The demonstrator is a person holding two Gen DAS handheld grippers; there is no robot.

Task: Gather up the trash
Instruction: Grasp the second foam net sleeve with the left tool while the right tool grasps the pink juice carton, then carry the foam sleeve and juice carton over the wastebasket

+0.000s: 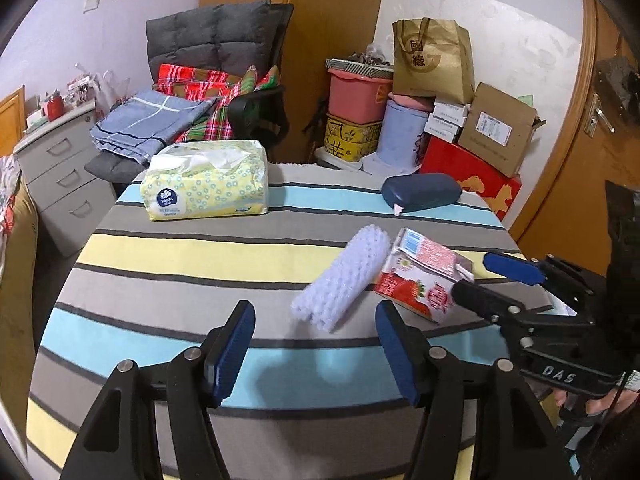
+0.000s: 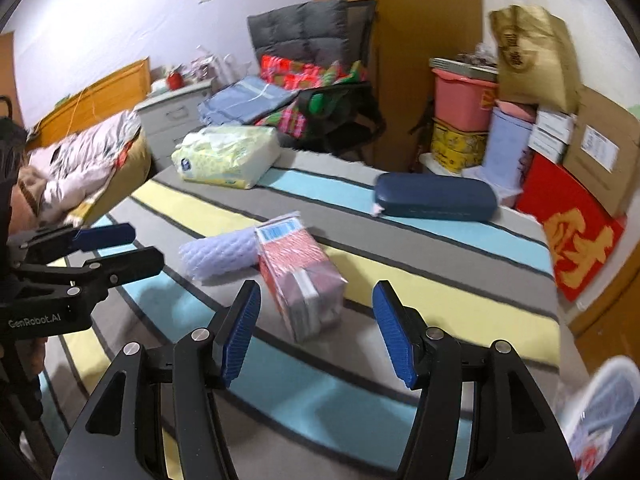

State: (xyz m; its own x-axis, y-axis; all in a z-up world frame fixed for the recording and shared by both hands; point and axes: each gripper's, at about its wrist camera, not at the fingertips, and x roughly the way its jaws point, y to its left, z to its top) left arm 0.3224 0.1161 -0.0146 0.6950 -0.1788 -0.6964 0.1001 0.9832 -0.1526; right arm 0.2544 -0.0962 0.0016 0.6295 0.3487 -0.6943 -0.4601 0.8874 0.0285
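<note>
A white foam net sleeve (image 1: pixel 344 276) (image 2: pixel 224 256) lies on the striped tablecloth (image 1: pixel 180 256) (image 2: pixel 420 276). A crushed red-and-white strawberry carton (image 1: pixel 420 276) (image 2: pixel 300 276) rests against its right side. My left gripper (image 1: pixel 313 320) (image 2: pixel 148 246) is open just short of the sleeve's near end, with nothing between its fingers. My right gripper (image 2: pixel 316 300) (image 1: pixel 472 276) is open too. Its tips flank the carton's near end, and the pads do not press on it.
A yellow tissue pack (image 1: pixel 206 184) (image 2: pixel 228 156) and a navy case (image 1: pixel 420 192) (image 2: pixel 436 198) sit at the table's far side. Behind are a chair piled with cloths (image 1: pixel 192 116), stacked boxes and bags (image 1: pixel 432 92), and a drawer unit (image 1: pixel 60 168). A blurred white object (image 2: pixel 600 412) shows at the lower right.
</note>
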